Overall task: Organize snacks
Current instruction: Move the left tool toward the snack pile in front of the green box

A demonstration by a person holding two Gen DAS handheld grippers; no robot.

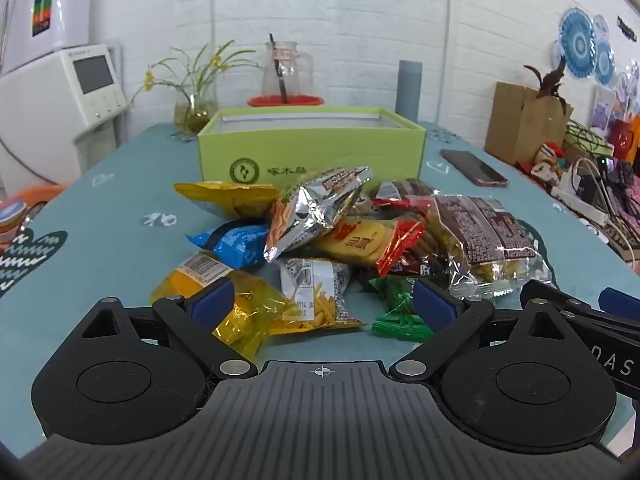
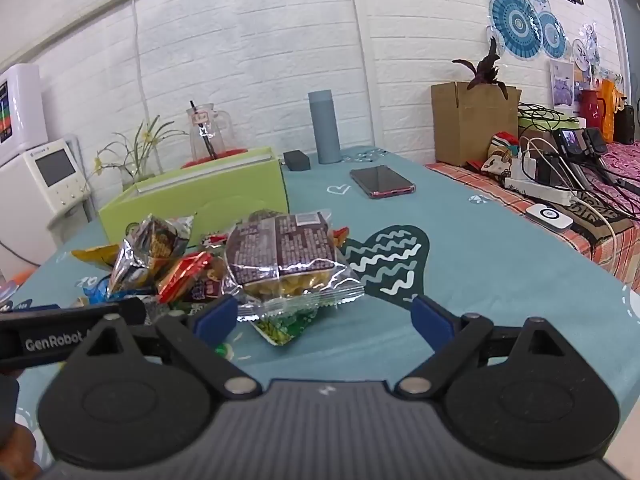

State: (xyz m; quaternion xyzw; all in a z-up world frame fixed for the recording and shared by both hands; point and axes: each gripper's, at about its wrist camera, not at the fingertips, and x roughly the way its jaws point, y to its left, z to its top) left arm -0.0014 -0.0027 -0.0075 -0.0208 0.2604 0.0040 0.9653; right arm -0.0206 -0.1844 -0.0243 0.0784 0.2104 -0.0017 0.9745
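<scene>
both my tongs, left (image 1: 324,304) and right (image 2: 324,314), gape wide and hold nothing; the snacks (image 1: 320,240) lie just ahead, box (image 1: 312,140) behind them, left nearer.

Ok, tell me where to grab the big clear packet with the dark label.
Probably take the clear packet by its flat crimped seal, coming in low from the near side with the right gripper. That seam is thin and juts toward the open fingers; the bulging body looks too wide.
</scene>
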